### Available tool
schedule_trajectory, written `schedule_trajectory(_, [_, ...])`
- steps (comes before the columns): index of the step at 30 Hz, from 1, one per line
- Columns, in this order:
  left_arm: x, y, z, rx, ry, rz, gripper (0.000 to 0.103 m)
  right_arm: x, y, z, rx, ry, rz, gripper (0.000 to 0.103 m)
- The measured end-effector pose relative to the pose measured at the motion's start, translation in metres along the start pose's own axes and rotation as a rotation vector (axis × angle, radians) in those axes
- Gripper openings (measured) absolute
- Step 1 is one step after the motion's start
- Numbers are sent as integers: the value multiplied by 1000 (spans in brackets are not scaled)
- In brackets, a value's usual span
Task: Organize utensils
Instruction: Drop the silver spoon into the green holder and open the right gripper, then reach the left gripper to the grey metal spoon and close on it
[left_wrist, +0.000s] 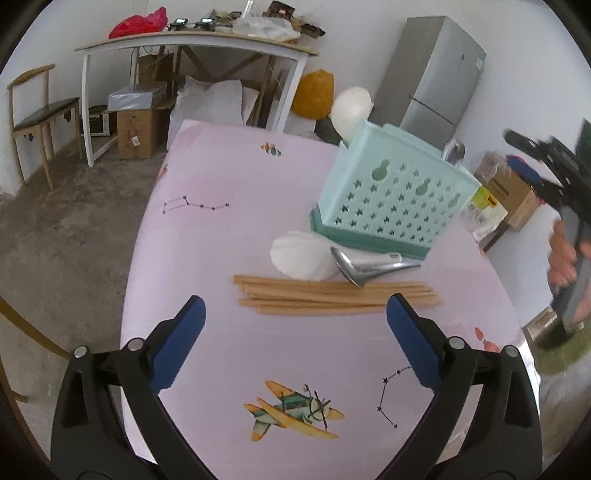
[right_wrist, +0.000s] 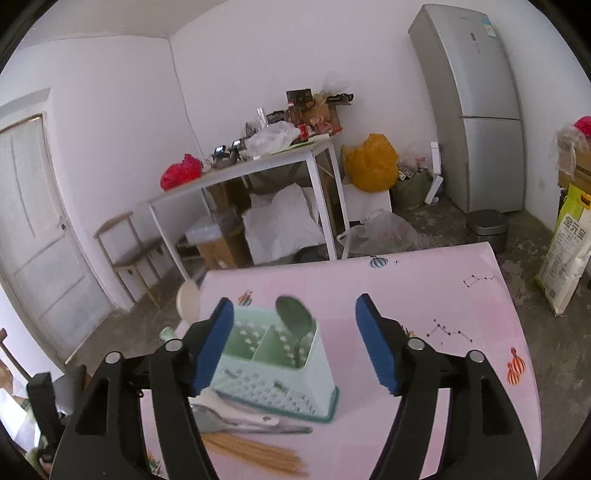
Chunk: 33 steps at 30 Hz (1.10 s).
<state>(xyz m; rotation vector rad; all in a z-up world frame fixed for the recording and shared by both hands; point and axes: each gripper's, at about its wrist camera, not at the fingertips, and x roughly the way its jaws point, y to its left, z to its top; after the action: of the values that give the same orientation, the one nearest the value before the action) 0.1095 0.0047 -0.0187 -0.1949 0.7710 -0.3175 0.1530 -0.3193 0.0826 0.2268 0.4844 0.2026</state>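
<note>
Chopsticks (left_wrist: 334, 298) lie crosswise just ahead of your left gripper (left_wrist: 295, 321), jaws wide and empty; right gripper (right_wrist: 295, 339), also open, hangs over the caddy (right_wrist: 273, 365).

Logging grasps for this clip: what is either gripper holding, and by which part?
Nothing. The left gripper and right gripper both stand open and empty.

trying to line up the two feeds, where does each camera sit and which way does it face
Left wrist: rides the left gripper, angled down over the pink table at the chopsticks and mint basket; shows its own open blue-padded fingers, plus the right gripper and the person's hand.
Right wrist: rides the right gripper, above the mint basket with a metal spoon in it; shows its own open fingers.
Shared: basket, chopsticks, table, grey fridge.
</note>
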Motion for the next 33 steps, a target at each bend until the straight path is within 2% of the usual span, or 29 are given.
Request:
schedule_trajectory(3, [0, 1, 0, -7, 2, 12, 95, -8, 10, -20, -26, 39, -30, 79])
schedule_trajectory(6, [4, 0, 0, -13, 27, -10, 95, -2, 19, -58, -39, 154, -62, 85])
schedule_trajectory(10, [12, -4, 0, -7, 51, -35, 95, 17, 30, -119, -44, 343, -112, 87])
schedule_trajectory(11, [14, -5, 0, -2, 55, -57, 95, 21, 32, -131, -41, 378, -118, 87])
schedule_trajectory(13, [19, -5, 3, -6, 66, -47, 95, 26, 36, -154, -41, 433, -139, 90])
schedule_trajectory(17, [31, -10, 8, 12, 106, -9, 95, 31, 35, -177, -43, 470, -175, 96])
schedule_trajectory(22, [36, -19, 17, 34, 97, -27, 94, 33, 42, -189, -117, 469, -221, 97])
schedule_trajectory(26, [39, -27, 22, 61, 87, -34, 94, 32, 44, -190, -138, 464, -215, 97])
schedule_trajectory(27, [40, -29, 23, 70, 85, -37, 90, 31, 44, -190, -142, 464, -210, 97])
schedule_trajectory(28, [42, -31, 24, 78, 83, -44, 82, 32, 46, -191, -145, 463, -208, 97])
schedule_trajectory(33, [54, -31, 27, 51, 115, -88, 63, 31, 43, -193, -154, 442, -195, 97])
